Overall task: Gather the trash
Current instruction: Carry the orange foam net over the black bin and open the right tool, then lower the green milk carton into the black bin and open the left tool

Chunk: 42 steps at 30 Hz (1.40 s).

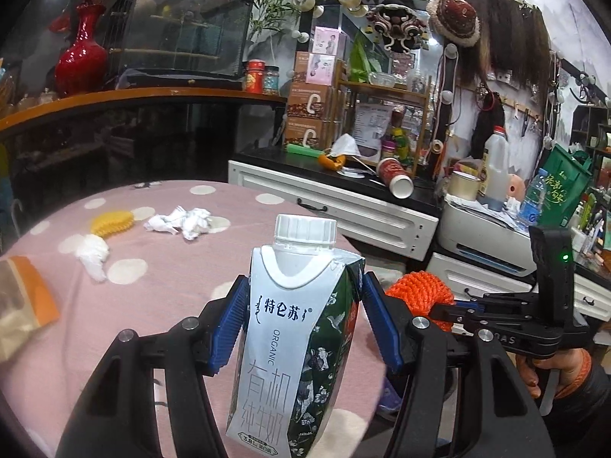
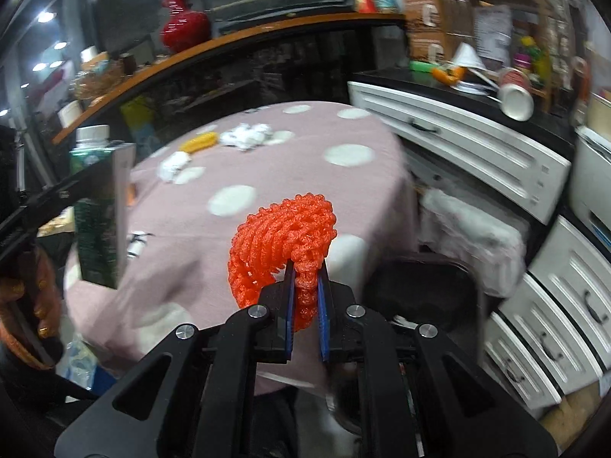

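Both tools are matte black plastic frames with triangular cut-outs in their broad arms. The left gripper has ribbed blue pads on its fingers and round silver screws at the linkage joints. The right gripper is built the same: narrow blue pads, four silver screw heads across its black links. Seen from the left camera, its upright black body carries a small green light and faint pale lettering. The hand on its handle has bare skin and an orange cuff over a dark sleeve.
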Each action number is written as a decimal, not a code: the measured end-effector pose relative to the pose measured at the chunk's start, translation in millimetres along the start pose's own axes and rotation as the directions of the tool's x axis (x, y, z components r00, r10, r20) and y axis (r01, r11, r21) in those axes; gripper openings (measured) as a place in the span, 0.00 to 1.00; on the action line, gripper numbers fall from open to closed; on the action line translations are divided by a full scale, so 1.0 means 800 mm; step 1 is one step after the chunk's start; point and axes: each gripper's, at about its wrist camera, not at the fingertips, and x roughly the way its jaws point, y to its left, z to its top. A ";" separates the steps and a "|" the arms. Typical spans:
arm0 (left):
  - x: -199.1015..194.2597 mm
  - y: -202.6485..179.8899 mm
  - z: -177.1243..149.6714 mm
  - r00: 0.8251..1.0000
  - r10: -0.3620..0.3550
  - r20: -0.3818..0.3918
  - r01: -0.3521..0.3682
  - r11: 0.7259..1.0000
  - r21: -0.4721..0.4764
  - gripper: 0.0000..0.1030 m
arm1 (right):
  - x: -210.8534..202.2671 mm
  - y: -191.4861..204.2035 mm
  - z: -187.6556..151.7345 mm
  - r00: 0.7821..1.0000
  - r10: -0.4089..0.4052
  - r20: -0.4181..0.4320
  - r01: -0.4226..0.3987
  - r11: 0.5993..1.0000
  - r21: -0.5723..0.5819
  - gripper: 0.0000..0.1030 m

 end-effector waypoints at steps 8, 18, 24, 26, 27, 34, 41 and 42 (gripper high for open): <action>0.021 -0.053 -0.009 0.996 -0.086 -0.030 0.087 0.996 0.030 0.58 | 0.019 -0.082 -0.036 0.987 -0.136 -0.083 0.145 0.984 0.108 0.10; 0.066 -0.114 -0.040 0.975 -0.179 -0.132 0.190 0.979 0.079 0.58 | 0.080 -0.154 -0.097 0.947 -0.215 -0.240 0.271 0.933 0.237 0.67; 0.098 -0.145 -0.059 0.954 -0.220 -0.202 0.243 0.965 0.098 0.58 | 0.052 -0.179 -0.099 0.950 -0.251 -0.186 0.299 0.903 0.308 0.70; 0.108 -0.155 -0.062 0.950 -0.224 -0.217 0.253 0.961 0.113 0.58 | 0.039 -0.185 -0.096 0.949 -0.267 -0.166 0.308 0.893 0.327 0.72; 0.115 -0.161 -0.065 0.944 -0.235 -0.230 0.266 0.957 0.116 0.58 | 0.035 -0.187 -0.093 0.948 -0.276 -0.161 0.315 0.890 0.330 0.72; 0.160 -0.191 -0.083 0.921 -0.238 -0.309 0.295 0.943 0.152 0.58 | 0.006 -0.205 -0.087 0.944 -0.307 -0.119 0.329 0.867 0.374 0.75; 0.201 -0.216 -0.107 0.898 -0.215 -0.384 0.306 0.933 0.193 0.58 | -0.009 -0.213 -0.086 0.944 -0.318 -0.092 0.327 0.856 0.400 0.75; 0.207 -0.218 -0.109 0.893 -0.214 -0.396 0.308 0.933 0.189 0.58 | -0.010 -0.214 -0.086 0.943 -0.320 -0.089 0.328 0.855 0.402 0.75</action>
